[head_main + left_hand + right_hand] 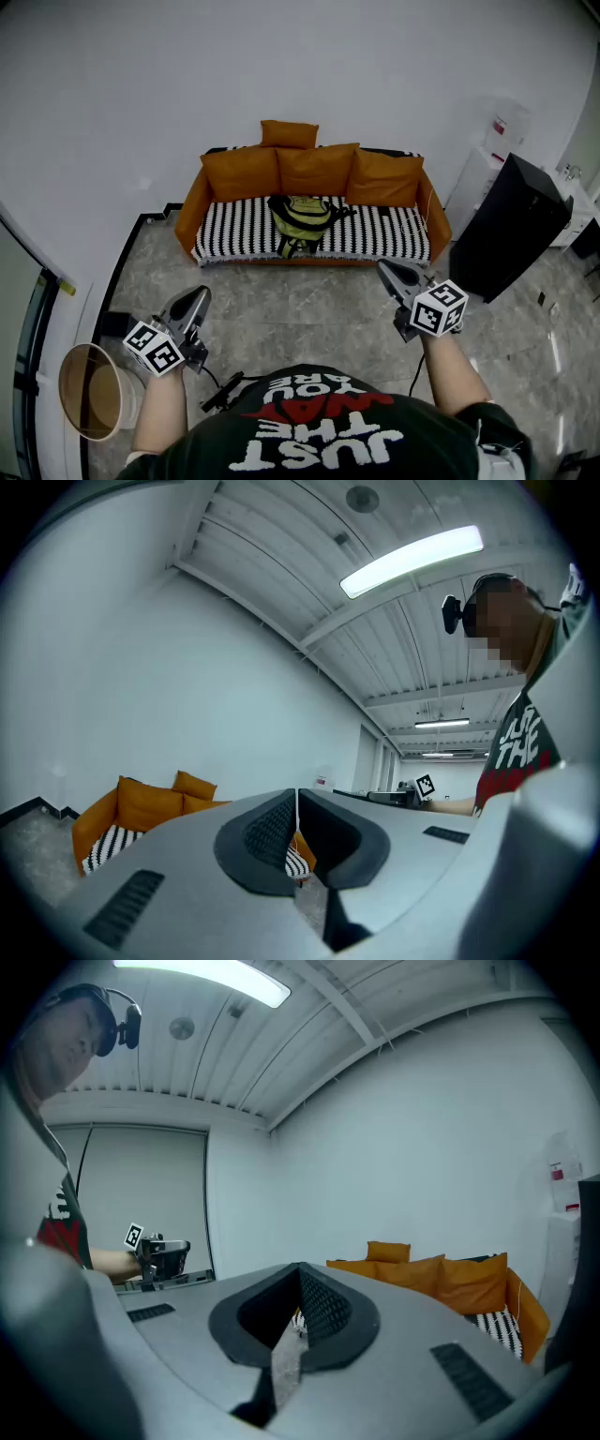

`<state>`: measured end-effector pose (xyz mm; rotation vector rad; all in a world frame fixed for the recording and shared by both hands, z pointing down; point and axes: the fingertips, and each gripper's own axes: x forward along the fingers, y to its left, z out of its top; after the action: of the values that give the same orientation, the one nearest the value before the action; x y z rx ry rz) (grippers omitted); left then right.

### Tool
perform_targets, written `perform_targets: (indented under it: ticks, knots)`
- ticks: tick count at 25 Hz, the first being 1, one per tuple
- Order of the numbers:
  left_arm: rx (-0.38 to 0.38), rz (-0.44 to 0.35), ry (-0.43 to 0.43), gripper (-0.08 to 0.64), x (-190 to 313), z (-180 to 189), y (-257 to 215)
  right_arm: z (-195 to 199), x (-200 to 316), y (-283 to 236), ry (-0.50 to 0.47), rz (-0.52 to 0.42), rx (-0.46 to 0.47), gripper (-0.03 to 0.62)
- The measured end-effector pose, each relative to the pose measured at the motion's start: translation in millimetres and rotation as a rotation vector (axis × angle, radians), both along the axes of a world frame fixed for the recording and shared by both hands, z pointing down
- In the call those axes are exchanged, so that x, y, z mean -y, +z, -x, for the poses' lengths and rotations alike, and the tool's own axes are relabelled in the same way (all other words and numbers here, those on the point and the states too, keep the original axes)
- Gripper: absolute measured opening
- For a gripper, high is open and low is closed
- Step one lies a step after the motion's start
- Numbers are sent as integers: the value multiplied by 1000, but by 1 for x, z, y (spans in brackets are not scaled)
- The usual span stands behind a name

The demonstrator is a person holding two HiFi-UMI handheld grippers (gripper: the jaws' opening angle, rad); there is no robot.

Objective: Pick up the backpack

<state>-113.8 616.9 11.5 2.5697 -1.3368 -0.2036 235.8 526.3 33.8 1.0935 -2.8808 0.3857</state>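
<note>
**A:** Two tools show nearest the camera. What do they hold?

**B:** Nothing. My left tool and my right tool each have their jaws pressed together and empty. Both point roughly level toward the sofa, above a grey stone-look floor.

**A:** And the backpack?

**B:** It is well apart from both tools. The backpack is yellow-green with dark straps. It sits near the middle of the striped seat of the orange sofa, just in front of the back cushions.

**A:** Which way does it point?

**B:** From my head view, its long axis seems to run front to back across the seat, with the top toward the cushions. Straps trail toward the seat's front edge, and one goes off to the right. It is small in frame, so I hold that loosely.

**A:** How will it handle?

**B:** I judge it to be soft, slumping fabric, probably light and not fragile. Pinching the body would only bunch cloth. I would open a tool and close it on the top carry loop or a shoulder strap, where the webbing is firm. I cannot make out the loop from here.
</note>
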Motion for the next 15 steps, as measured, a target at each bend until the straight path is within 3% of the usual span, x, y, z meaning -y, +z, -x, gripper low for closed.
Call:
perform_targets:
  ticks: [15]
  knots:
    - [8, -18, -4, 20, 21, -27, -3, -26, 21, 0, -6, 5, -1, 25]
